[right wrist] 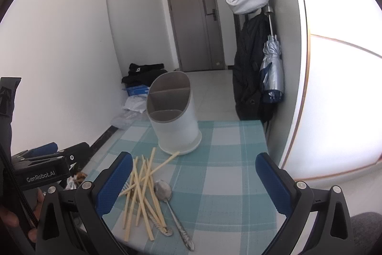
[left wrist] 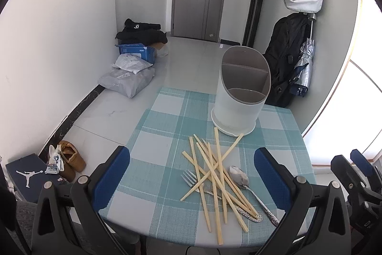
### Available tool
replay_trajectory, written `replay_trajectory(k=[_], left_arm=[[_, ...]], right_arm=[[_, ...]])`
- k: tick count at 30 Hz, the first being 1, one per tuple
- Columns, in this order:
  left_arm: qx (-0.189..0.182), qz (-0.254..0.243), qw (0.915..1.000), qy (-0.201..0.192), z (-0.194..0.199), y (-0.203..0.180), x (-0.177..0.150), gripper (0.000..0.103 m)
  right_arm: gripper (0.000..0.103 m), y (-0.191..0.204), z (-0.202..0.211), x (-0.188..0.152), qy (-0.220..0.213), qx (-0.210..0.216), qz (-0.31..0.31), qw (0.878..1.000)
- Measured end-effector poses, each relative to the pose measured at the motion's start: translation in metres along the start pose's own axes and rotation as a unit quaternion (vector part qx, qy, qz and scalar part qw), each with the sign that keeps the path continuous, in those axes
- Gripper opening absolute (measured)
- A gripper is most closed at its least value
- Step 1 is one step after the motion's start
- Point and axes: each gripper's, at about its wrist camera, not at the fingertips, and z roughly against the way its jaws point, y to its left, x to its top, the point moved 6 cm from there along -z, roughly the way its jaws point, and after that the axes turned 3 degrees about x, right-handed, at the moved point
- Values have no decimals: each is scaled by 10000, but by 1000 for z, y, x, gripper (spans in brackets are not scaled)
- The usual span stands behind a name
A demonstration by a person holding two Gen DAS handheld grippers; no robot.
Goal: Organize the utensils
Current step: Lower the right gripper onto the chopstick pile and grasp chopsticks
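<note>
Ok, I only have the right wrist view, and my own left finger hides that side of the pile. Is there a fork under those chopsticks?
Observer: Yes. A silver metal fork lies under the pale wooden chopsticks, with its tines poking out on the pile's left side.
Operator: And is the left gripper open? I only see it side-on.
Observer: It is. The left gripper has its blue-padded fingers wide apart, holding nothing, and it looks straight at the pile.
</note>
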Motion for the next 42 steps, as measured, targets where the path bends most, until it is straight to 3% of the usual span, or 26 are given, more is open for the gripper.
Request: replay_trajectory(k=[6, 13, 22, 24, 29, 34, 37, 42], left_arm=[[-110, 479, 9980, 407, -22, 29, 3, 102], [-158, 1230, 9883, 885, -53, 70, 6, 102], [-106, 1757, 9758, 1297, -79, 95, 9, 102], [-113, 1881, 9726, 1364, -82, 99, 9, 102], [-18, 2129, 9670, 1397, -87, 116, 11, 102], [52, 2371, 9603, 1467, -91, 129, 8, 102], [59, 2511, 9558, 1531, -93, 135, 6, 102], [100, 2589, 9531, 1564, -95, 140, 4, 102]], right_arm=[[103, 9, -32, -4, 505, 230, -80, 9984], [101, 31, -89, -13, 1338, 427, 292, 9897], [68, 60, -152, -38, 2436, 908, 535, 9641], [58, 71, -159, -38, 2555, 1108, 548, 9589], [46, 105, -171, -40, 2617, 1420, 989, 9495], [39, 126, -191, -56, 2721, 1131, 1753, 9394], [23, 131, -201, -65, 2691, 858, 2143, 9350], [5, 132, -201, -66, 2654, 867, 2295, 9324]])
